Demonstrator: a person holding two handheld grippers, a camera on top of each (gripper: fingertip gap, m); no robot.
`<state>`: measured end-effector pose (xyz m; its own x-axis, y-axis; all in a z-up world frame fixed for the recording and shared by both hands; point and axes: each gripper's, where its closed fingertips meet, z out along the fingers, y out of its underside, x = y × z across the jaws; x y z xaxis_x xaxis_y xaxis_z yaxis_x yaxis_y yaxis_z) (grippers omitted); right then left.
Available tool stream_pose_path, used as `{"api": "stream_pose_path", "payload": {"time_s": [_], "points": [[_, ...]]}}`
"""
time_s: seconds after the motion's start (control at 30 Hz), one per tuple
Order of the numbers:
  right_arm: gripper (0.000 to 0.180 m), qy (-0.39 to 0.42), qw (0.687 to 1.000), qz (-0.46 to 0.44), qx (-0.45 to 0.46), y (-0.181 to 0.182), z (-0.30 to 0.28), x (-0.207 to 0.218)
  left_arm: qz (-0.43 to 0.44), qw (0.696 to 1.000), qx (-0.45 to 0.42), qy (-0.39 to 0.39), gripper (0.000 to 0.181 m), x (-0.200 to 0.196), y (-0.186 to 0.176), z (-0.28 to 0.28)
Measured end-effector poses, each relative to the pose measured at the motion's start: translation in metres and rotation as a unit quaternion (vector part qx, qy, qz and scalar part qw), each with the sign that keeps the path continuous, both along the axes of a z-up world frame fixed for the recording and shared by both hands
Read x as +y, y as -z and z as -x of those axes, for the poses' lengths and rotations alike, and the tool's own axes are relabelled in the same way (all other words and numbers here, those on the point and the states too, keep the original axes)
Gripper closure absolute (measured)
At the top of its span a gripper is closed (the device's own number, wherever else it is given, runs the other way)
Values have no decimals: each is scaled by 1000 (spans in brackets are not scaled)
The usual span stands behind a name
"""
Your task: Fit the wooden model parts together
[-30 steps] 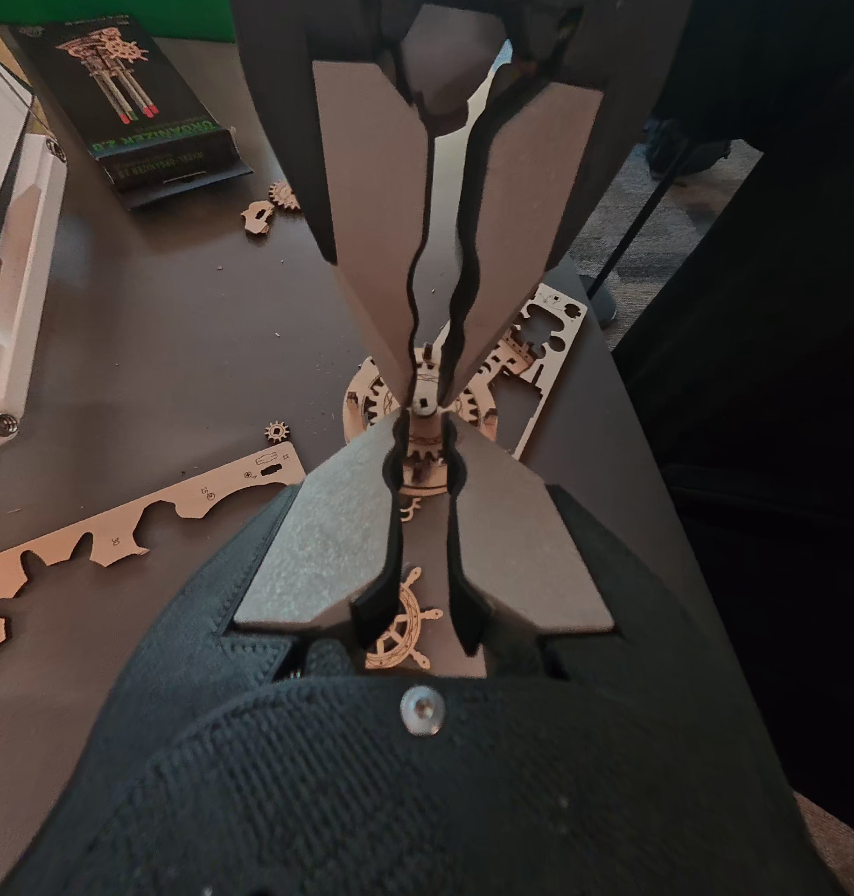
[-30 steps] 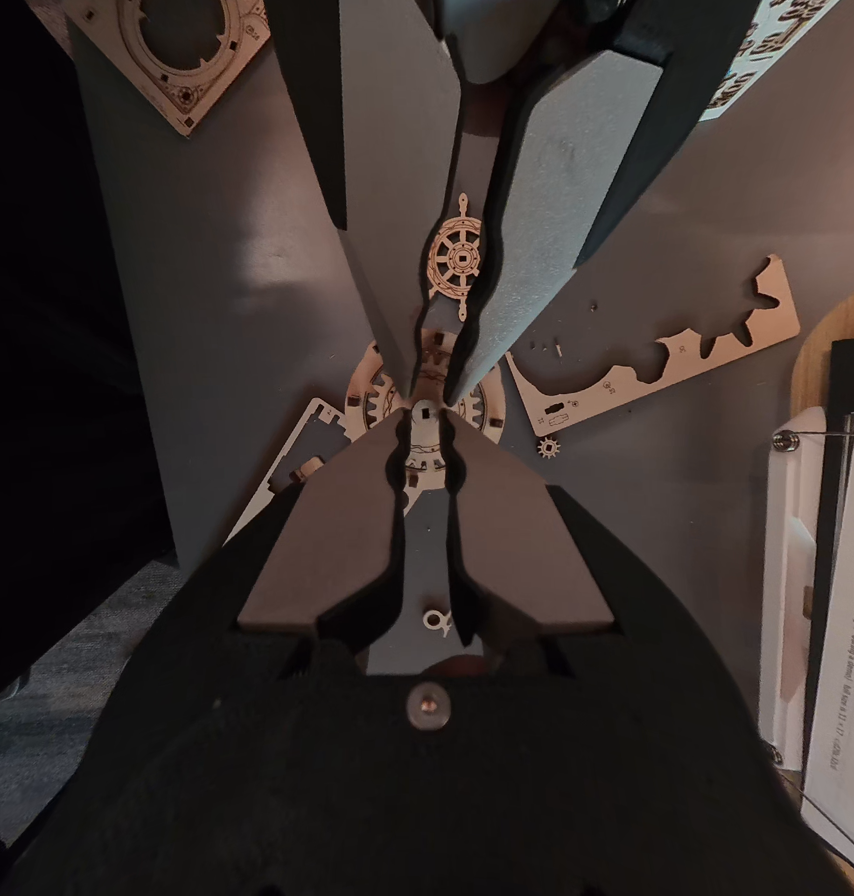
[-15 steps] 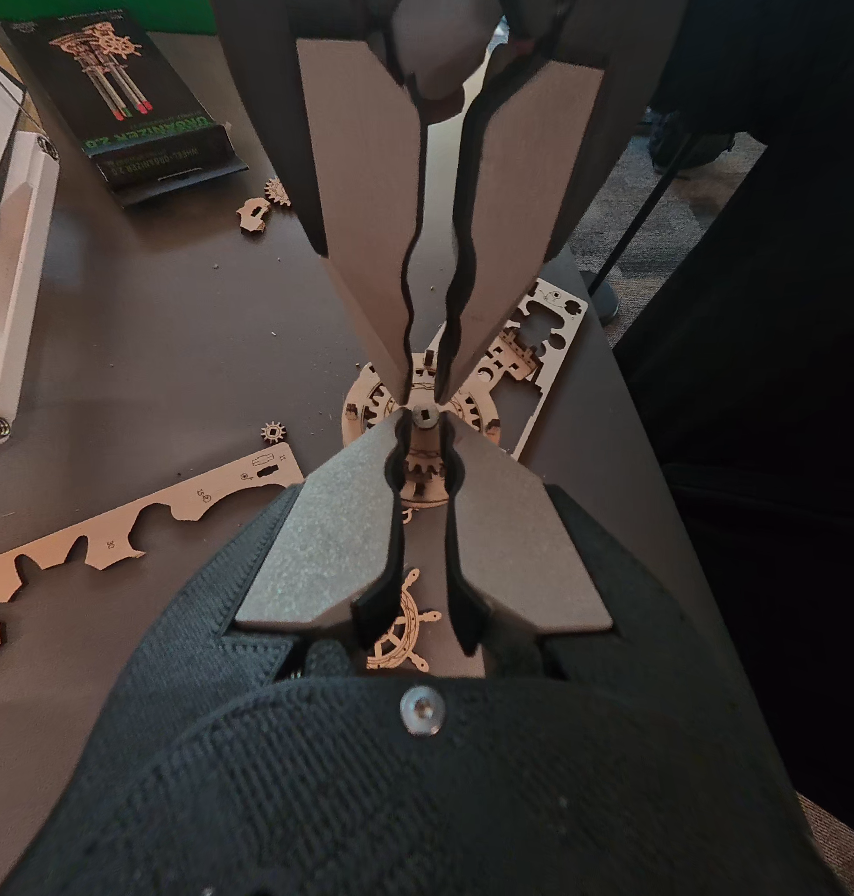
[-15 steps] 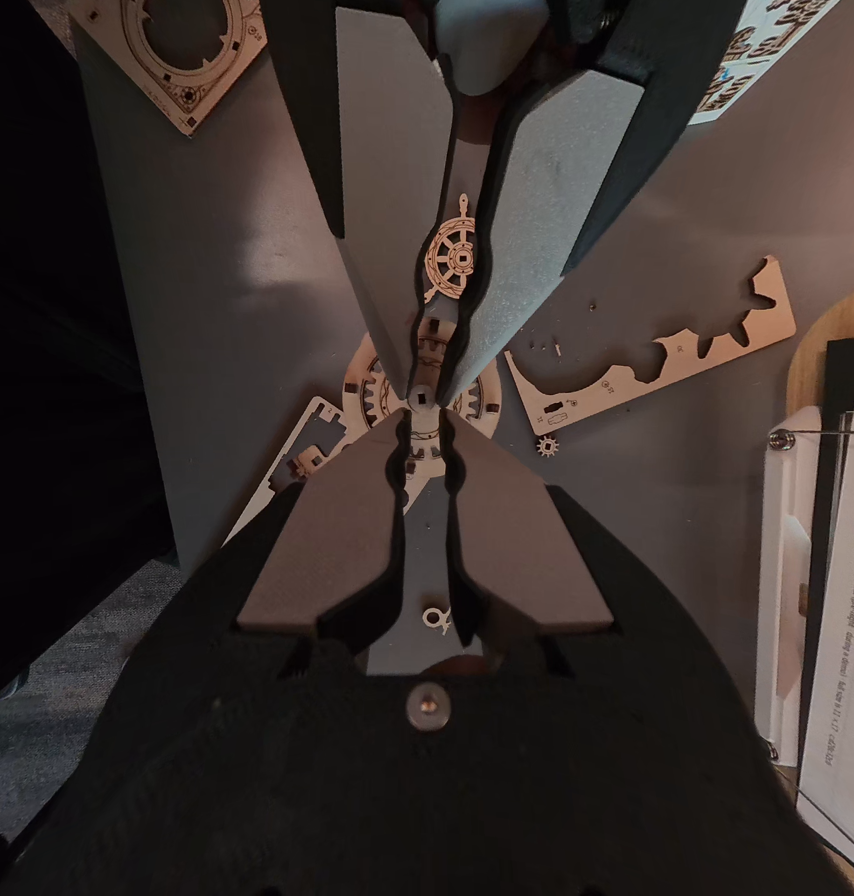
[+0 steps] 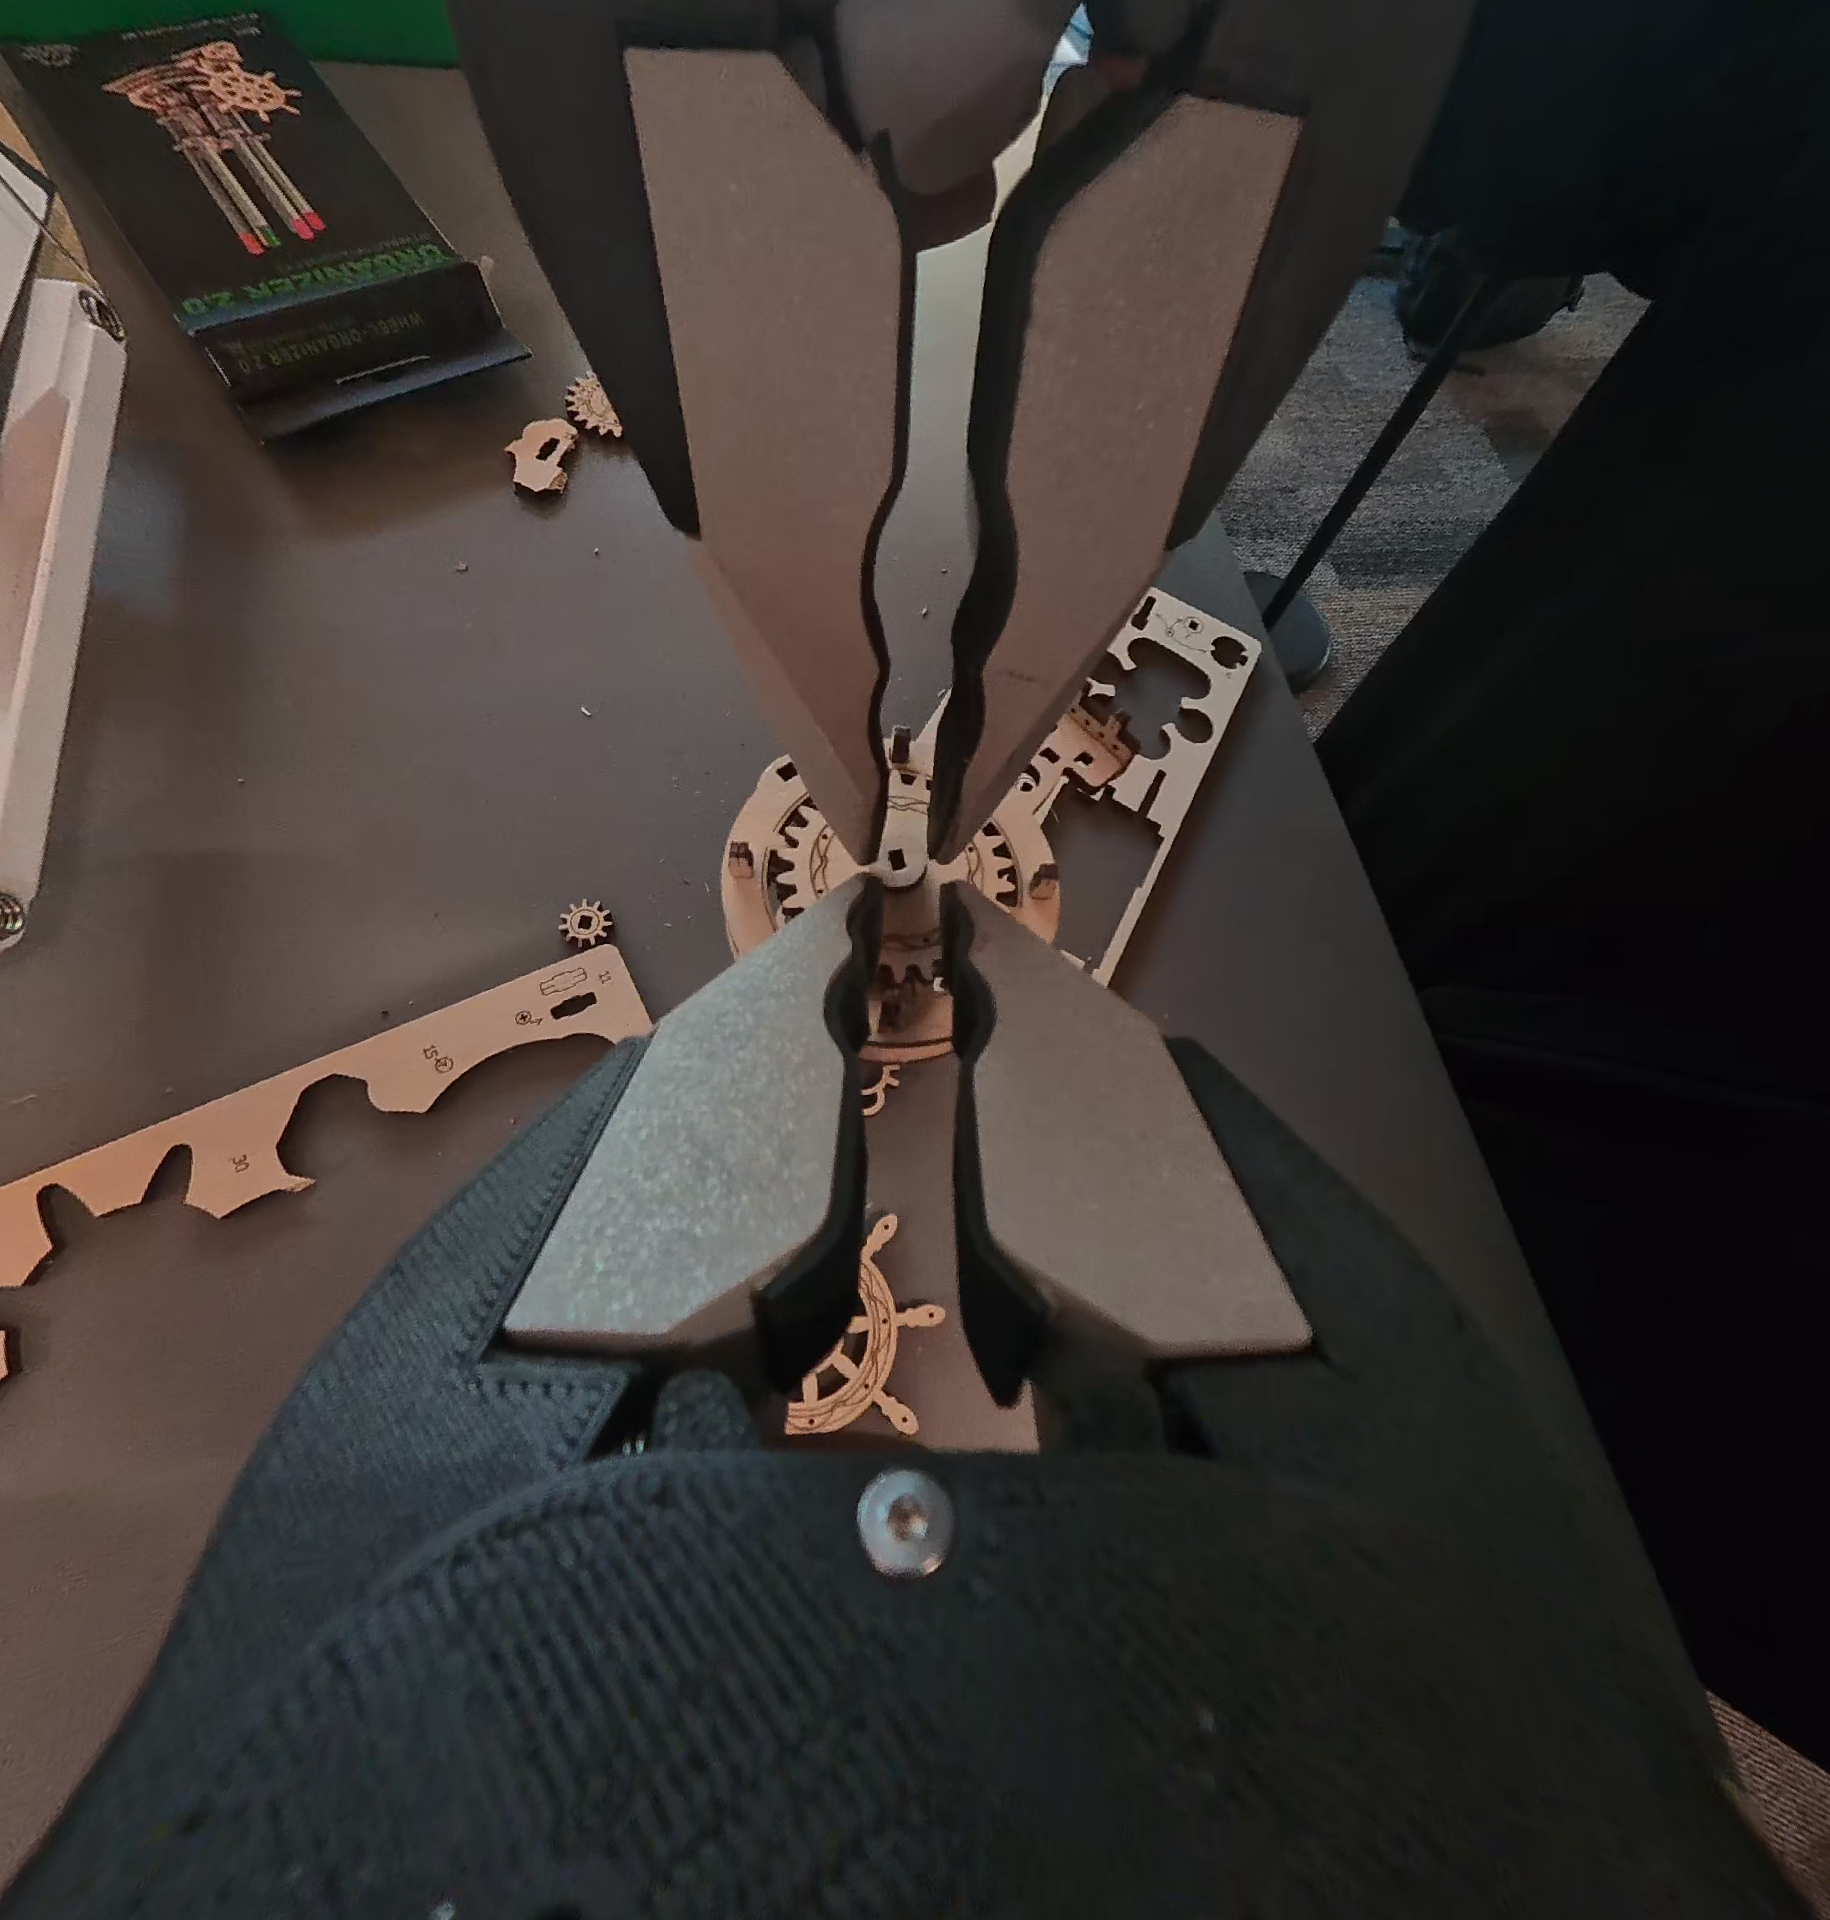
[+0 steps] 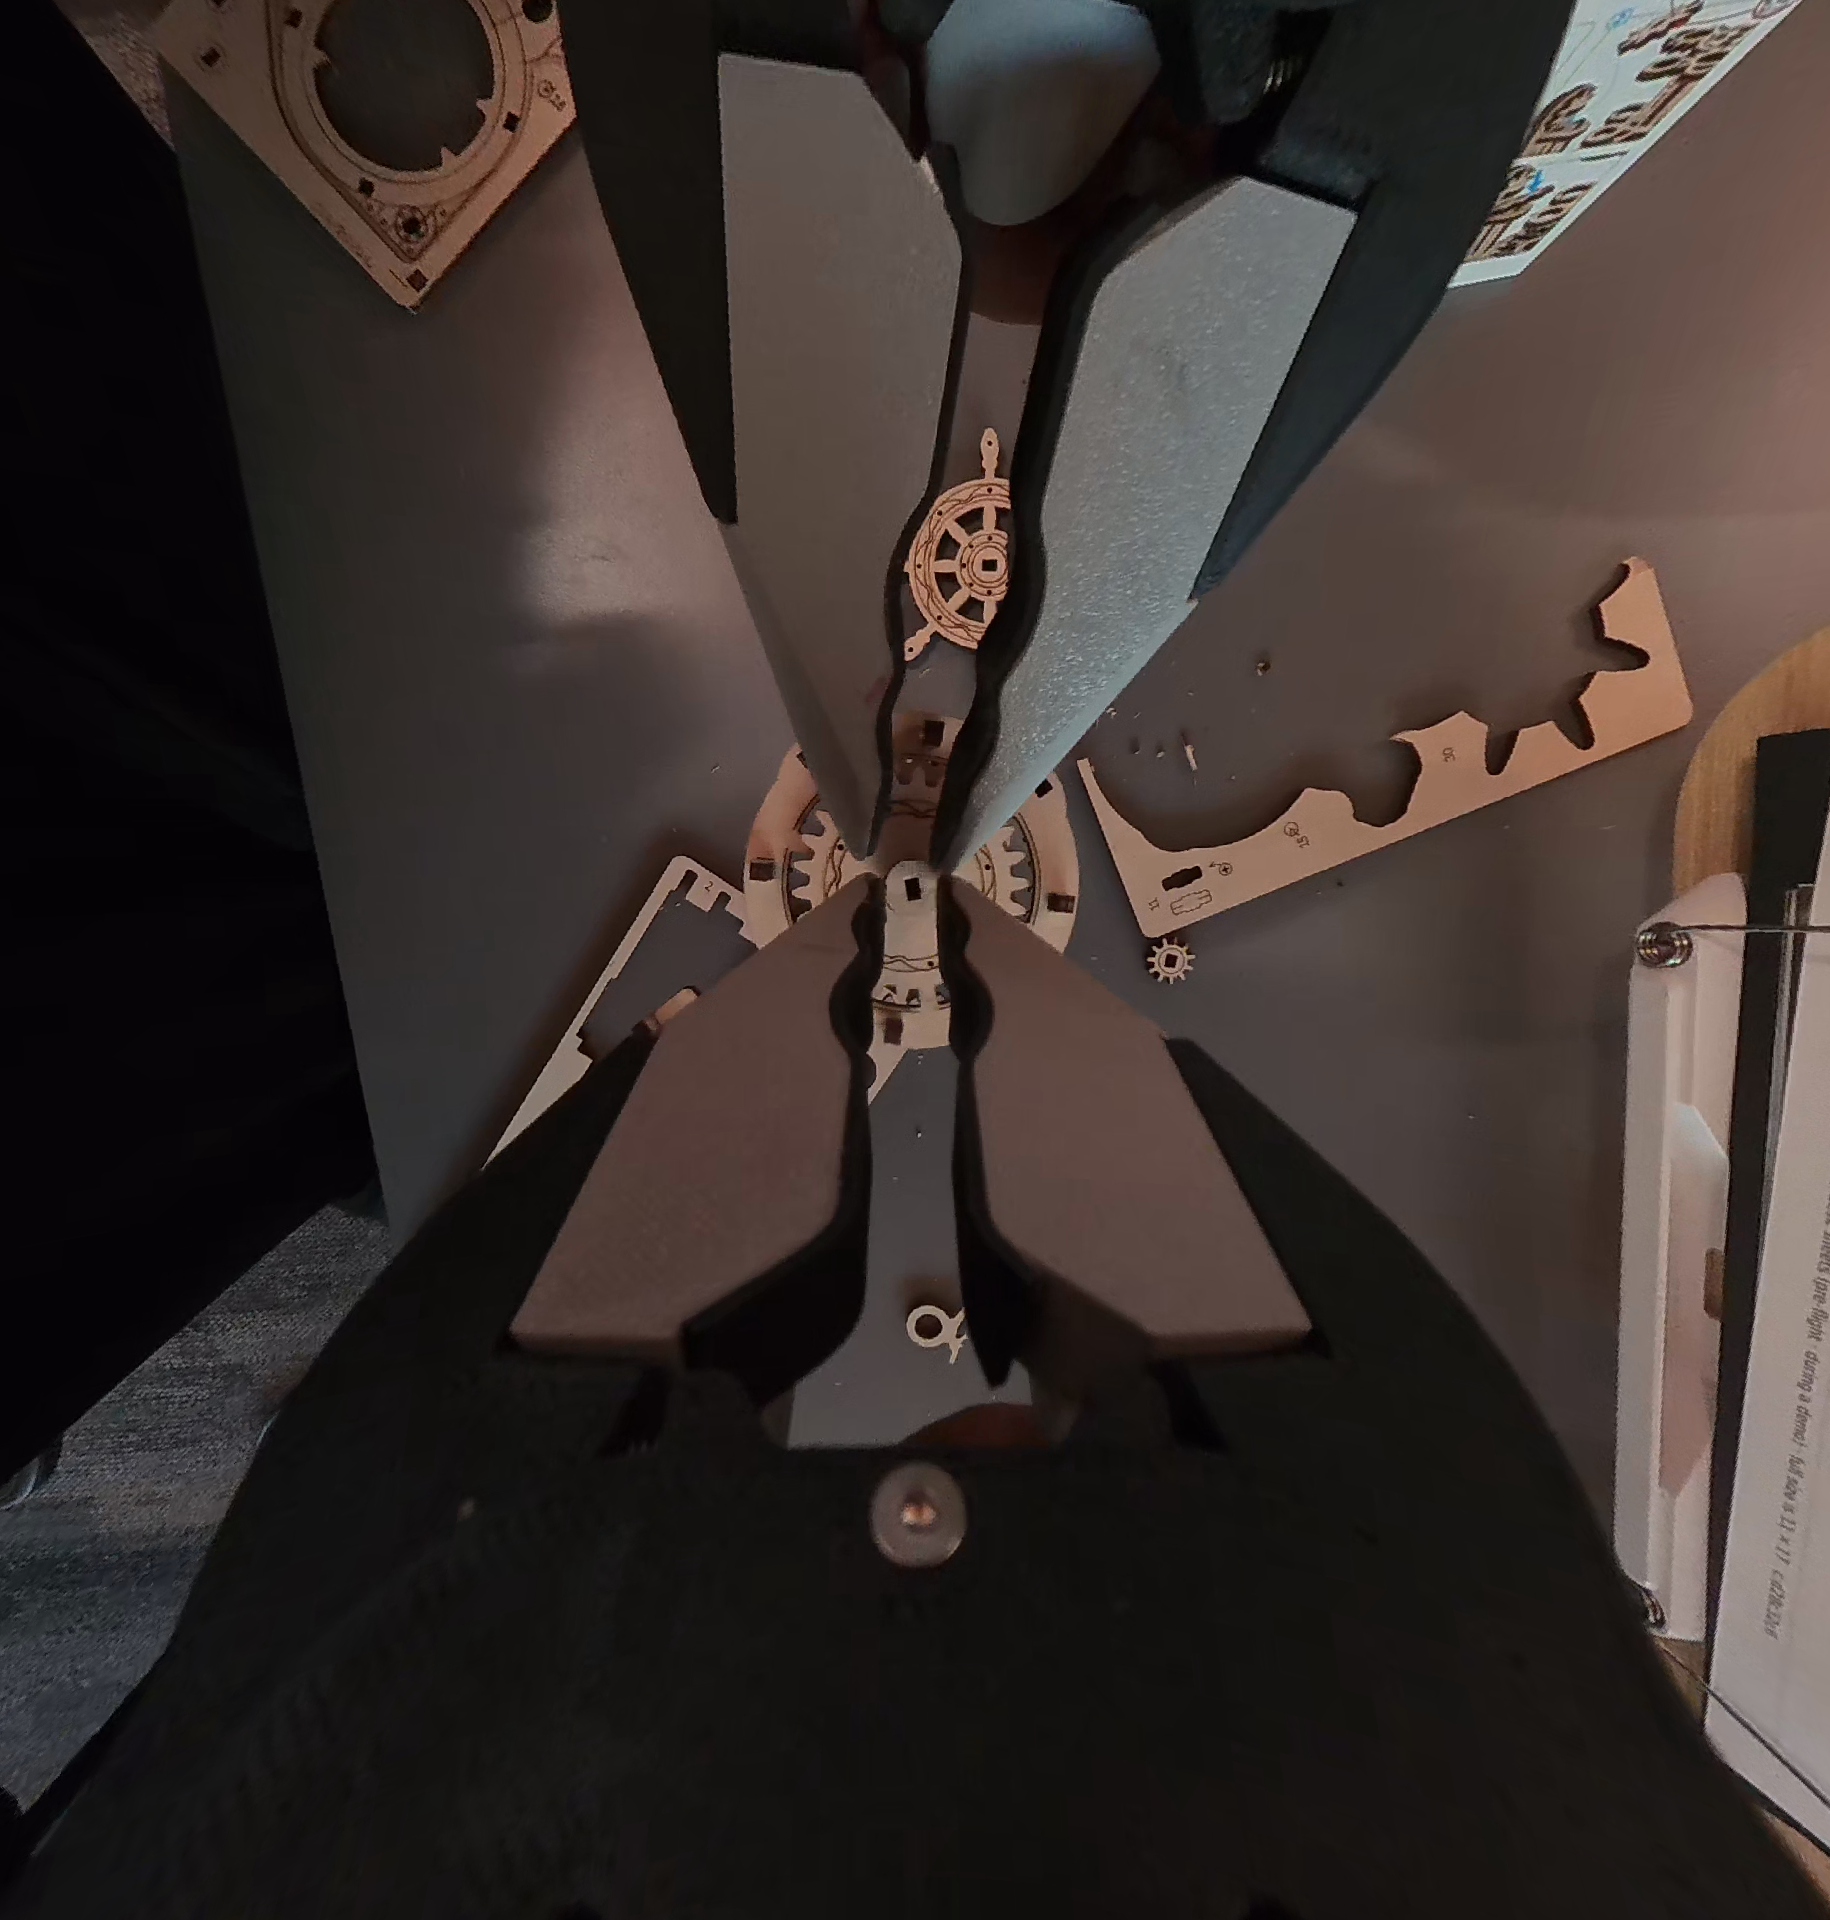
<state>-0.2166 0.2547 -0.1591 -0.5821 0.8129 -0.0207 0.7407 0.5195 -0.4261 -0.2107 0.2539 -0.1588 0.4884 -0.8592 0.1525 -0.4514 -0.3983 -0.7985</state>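
Here both grippers, left (image 5: 906,894) and right (image 6: 909,894), pinch the small pale wooden hub piece (image 6: 909,885) from twelve and six o'clock above the round tan wooden gear disc (image 5: 776,862).

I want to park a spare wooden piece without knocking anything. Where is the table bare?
The widest bare patch of the table lies between the black box, the white stand and the notched wooden strip. It is crowded around the round gear assembly, where both tongs meet, with the ship's wheel and small gear nearby.

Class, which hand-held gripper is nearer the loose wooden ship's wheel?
Left. The ship's wheel lies beneath the left hand-held gripper; the right hand-held gripper sits short of it.
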Motion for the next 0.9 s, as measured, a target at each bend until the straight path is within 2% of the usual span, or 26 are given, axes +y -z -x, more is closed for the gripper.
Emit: {"api": "stream_pose_path", "payload": {"time_s": [0.03, 0.6, 0.9], "points": [[174, 0, 1000, 1, 1, 0, 0, 0, 1, 1000, -1, 0, 172, 0, 0, 0], [174, 10, 1000, 7, 4, 2, -1, 0, -12, 1000, 3, -5, 175, 3, 1, 0], [174, 13, 999, -26, 38, 3, -1, -1, -12, 1000, 15, -6, 176, 3, 1, 0]]}}
